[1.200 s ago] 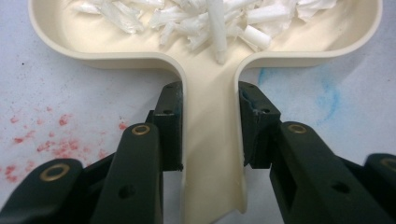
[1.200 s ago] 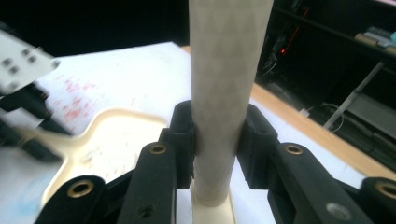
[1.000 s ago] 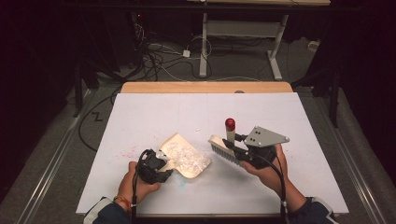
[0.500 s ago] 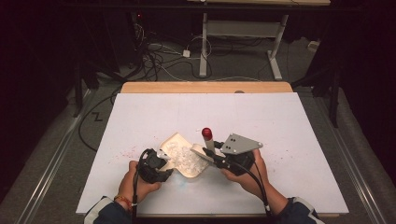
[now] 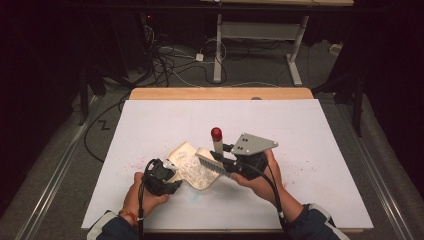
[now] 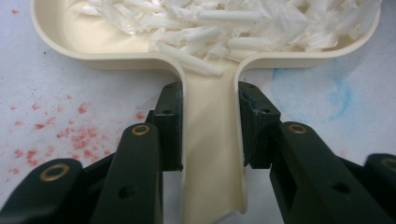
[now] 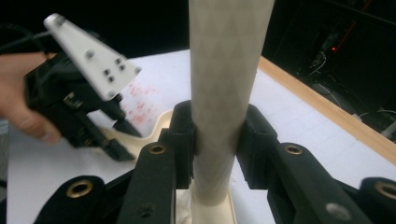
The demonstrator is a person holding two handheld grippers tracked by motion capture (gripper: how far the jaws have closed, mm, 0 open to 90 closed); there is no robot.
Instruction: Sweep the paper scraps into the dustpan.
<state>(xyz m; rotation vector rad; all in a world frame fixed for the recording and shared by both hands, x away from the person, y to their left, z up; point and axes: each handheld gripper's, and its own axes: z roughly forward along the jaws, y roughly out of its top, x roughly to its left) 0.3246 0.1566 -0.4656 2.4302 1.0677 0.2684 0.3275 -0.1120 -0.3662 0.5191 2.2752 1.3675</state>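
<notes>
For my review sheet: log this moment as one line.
left gripper: shut on dustpan handle | right gripper: shut on brush handle | paper shreds: in dustpan

Dim lab or workshop — white-topped table [image 5: 300, 130], cable tangle [image 5: 170, 55] on floor, metal desk frame [image 5: 255, 35] behind

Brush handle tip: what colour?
Red, on the brush in the right gripper; clearest in the high view.
</notes>
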